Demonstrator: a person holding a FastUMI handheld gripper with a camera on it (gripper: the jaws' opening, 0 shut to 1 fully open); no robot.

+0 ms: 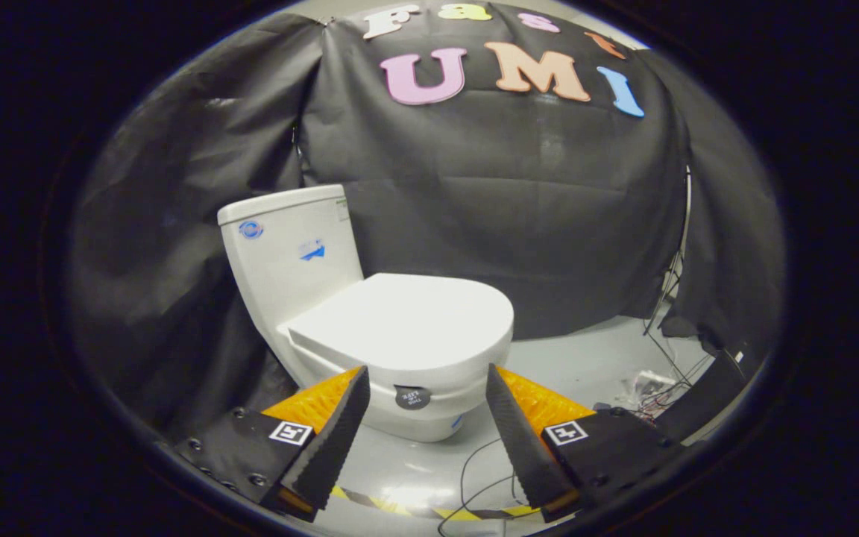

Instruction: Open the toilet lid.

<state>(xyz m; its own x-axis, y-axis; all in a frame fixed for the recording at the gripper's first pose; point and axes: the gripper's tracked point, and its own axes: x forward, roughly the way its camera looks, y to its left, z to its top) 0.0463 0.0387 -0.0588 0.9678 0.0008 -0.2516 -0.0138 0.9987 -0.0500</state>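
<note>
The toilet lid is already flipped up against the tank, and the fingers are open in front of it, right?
Not quite. In the gripper view the toilet lid is still down, lying flat over the bowl, not up against the tank. The rest holds: the gripper has its fingers open in front of the toilet, touching nothing.

Toilet [370, 328]: white one-piece ceramic, standing on the grey floor against the black cloth, turned at an angle so its front faces the fingers.
Tank [291, 250]: upright behind the bowl, flat cover on top, two blue stickers on its side.
Toilet lid [407, 321]: white, smooth, rounded at the front, shut flat over the seat.
Bowl front: a small dark round tag under the lid's front edge, just ahead of the fingers.
</note>
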